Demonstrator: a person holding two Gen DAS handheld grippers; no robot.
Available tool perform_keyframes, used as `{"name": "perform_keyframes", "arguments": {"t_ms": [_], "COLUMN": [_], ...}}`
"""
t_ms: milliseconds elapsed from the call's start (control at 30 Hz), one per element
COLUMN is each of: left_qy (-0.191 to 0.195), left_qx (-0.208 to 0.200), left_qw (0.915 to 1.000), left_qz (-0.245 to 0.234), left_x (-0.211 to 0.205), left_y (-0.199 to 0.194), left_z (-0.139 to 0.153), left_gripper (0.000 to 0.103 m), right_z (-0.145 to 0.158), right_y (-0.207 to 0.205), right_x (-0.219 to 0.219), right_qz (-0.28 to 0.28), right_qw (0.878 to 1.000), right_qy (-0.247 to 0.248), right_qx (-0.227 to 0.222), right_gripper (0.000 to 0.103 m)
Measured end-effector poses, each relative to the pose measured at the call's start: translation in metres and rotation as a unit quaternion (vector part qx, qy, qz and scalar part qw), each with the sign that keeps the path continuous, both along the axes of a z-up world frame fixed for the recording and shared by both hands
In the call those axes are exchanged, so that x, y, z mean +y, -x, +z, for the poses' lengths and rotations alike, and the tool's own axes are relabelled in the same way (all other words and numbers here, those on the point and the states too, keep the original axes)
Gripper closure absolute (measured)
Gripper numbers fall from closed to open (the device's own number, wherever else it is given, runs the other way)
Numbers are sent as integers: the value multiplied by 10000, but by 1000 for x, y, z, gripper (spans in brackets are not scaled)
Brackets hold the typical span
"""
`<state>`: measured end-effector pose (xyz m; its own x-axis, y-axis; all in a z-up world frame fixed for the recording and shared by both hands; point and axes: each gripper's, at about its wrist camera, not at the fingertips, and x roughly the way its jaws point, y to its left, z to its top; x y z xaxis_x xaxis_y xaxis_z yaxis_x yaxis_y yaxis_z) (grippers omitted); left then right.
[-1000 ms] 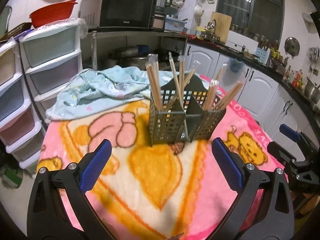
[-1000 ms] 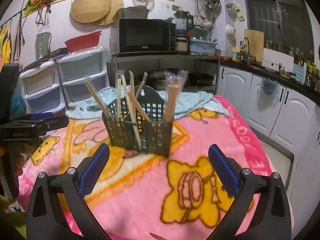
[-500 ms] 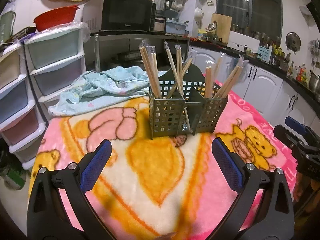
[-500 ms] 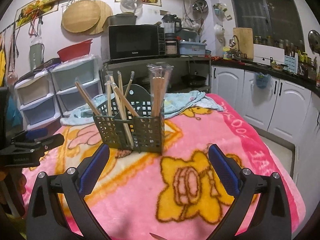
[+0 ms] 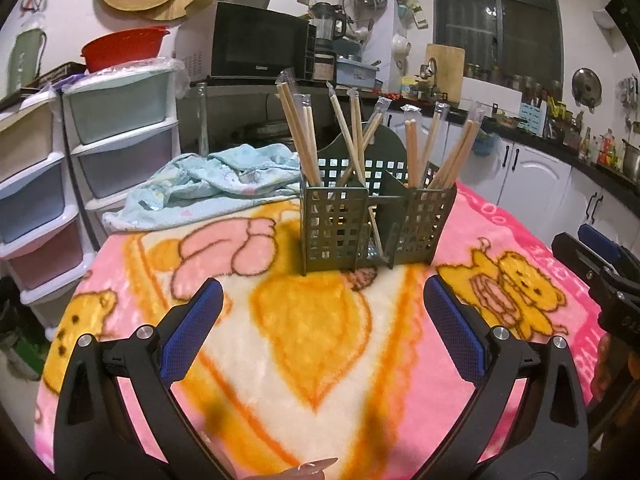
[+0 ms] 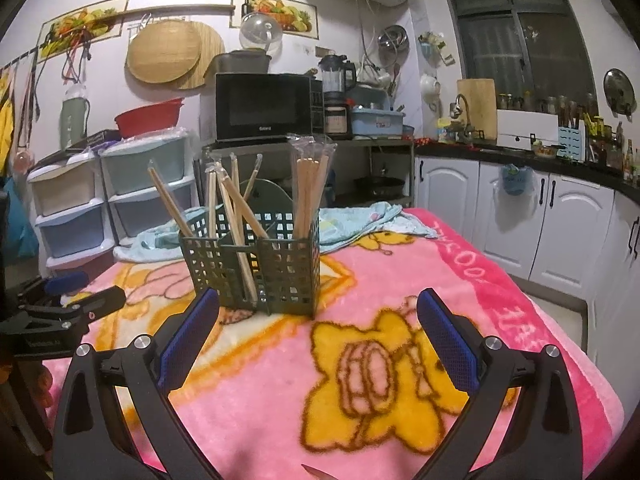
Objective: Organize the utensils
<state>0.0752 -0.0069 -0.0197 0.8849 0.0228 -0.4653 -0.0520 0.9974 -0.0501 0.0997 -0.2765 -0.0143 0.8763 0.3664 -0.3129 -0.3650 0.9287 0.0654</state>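
A dark green lattice utensil holder [image 5: 374, 224] stands upright on the pink cartoon blanket [image 5: 320, 340]; it also shows in the right wrist view [image 6: 252, 268]. Several wrapped wooden chopsticks [image 5: 304, 136] lean in its compartments, and a clear-wrapped bundle [image 6: 310, 188] stands in the right one. My left gripper [image 5: 320, 332] is open and empty, short of the holder. My right gripper [image 6: 316, 336] is open and empty, in front of the holder. The right gripper shows at the left view's right edge [image 5: 600, 264]; the left gripper shows at the right view's left edge [image 6: 60, 312].
A crumpled light blue cloth [image 5: 208, 184] lies on the blanket behind the holder. Plastic drawer units [image 5: 48, 184] stand left of the table. A shelf with a microwave [image 6: 262, 106] is behind. White cabinets [image 6: 560, 224] run along the right.
Both grippers have drawn back and tilted up, so the holder sits farther away and more of the wall shows. Both stay open and empty. The holder has not moved.
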Motion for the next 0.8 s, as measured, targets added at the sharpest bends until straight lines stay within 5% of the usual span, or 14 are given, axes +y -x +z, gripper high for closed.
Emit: {"name": "perform_keyframes", "arguments": {"t_ms": [233, 800], "left_qy": [59, 113], "left_qx": [-350, -427], "left_qw": [9993, 9990], "left_qz": [71, 98], "left_x": [0, 2], "left_y": [11, 13], "left_z": [2, 5], "left_gripper": [11, 11], "right_z": [3, 3], "right_y": [18, 23], "right_x": [5, 11], "right_qz": [-51, -2], "right_qw": [9987, 9982], "right_qy": [-19, 96], "right_qx": [-512, -599], "right_gripper": [7, 7]}}
